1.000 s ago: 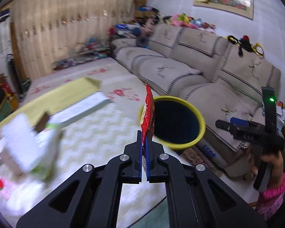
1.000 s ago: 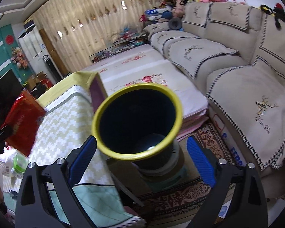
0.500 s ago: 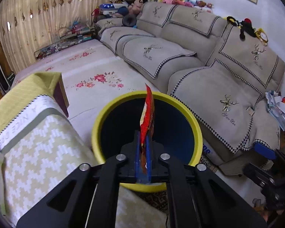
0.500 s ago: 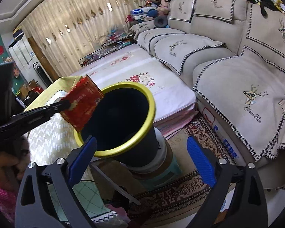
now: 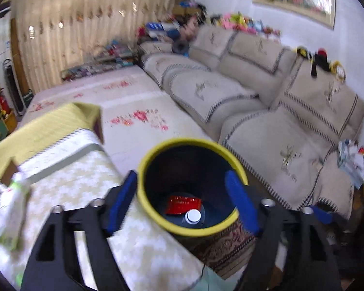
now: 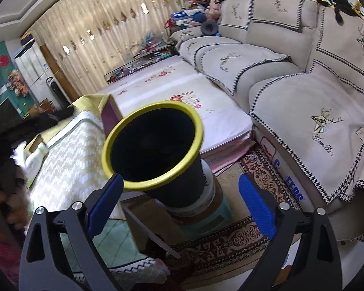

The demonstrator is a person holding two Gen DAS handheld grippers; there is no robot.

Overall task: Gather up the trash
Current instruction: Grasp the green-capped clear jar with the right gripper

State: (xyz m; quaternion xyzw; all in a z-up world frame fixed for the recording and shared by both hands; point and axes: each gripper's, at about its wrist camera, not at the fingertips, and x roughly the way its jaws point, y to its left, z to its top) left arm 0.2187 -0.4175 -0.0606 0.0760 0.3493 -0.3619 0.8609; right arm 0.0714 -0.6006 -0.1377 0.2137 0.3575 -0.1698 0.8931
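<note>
Already binned: red wrapper point(image 5: 182, 204) lies flat at the bottom of the yellow-rimmed bin point(image 5: 143, 169), touching a white-capped bottle point(image 5: 193, 215). Bin stands just off the counter's point(image 5: 85, 184) near corner. Left gripper point(image 5: 182, 203) hangs right over the bin mouth, jaws spread wide, holding nothing. Right gripper point(image 6: 182, 198) sits lower and beside the bin wall, jaws likewise apart and empty. Remaining trash, a blurred green-white pack point(image 5: 12, 203), lies toward the counter's left edge, so the left hand looks nearer.

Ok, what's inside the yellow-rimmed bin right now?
In the bin: a red wrapper and a white-capped bottle beside it. The bin wall hides the rest of the bottom; the right wrist view shows only darkness.
</note>
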